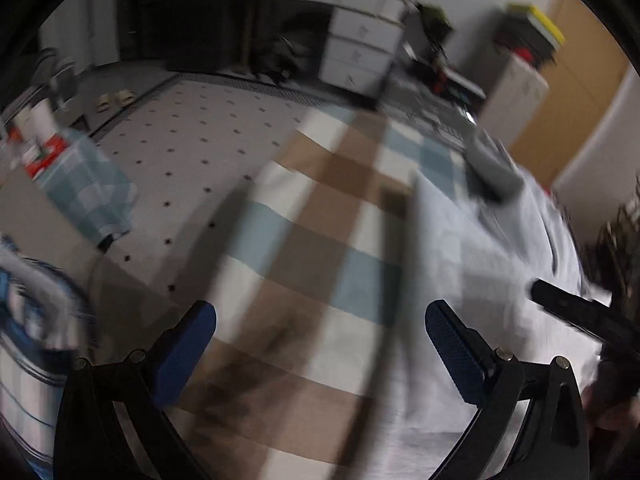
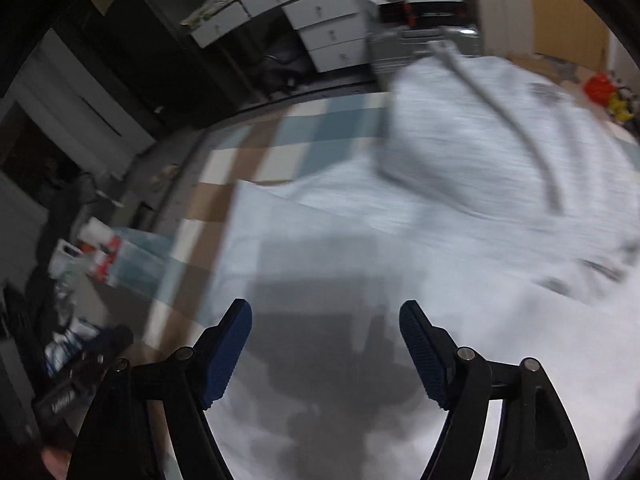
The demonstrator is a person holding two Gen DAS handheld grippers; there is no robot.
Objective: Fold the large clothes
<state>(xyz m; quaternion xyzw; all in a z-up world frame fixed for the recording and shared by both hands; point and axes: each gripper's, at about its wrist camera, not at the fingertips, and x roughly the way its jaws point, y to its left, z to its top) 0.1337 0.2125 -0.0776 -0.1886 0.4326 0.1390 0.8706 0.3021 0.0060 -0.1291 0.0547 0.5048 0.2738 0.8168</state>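
Note:
A large pale white garment (image 2: pixel 400 232) lies spread on a bed with a brown, blue and white checked blanket (image 2: pixel 256 160). Its far part is folded over and shows a grey trim (image 2: pixel 500 112). My right gripper (image 2: pixel 326 316) hovers over the garment, open, with only its shadow on the cloth between the blue pads. In the left wrist view the garment (image 1: pixel 480 256) lies to the right, with a grey collar piece (image 1: pixel 492 172) at its far end. My left gripper (image 1: pixel 320 320) is open above the checked blanket (image 1: pixel 304 240) and holds nothing. Both views are blurred.
A white drawer unit (image 1: pixel 360 44) stands beyond the bed, past a dotted tile floor (image 1: pixel 192 140). Boxes and clutter (image 1: pixel 44 148) sit on the left. A striped cloth (image 1: pixel 24 368) shows at the lower left. The other gripper's black finger (image 1: pixel 568 308) enters from the right.

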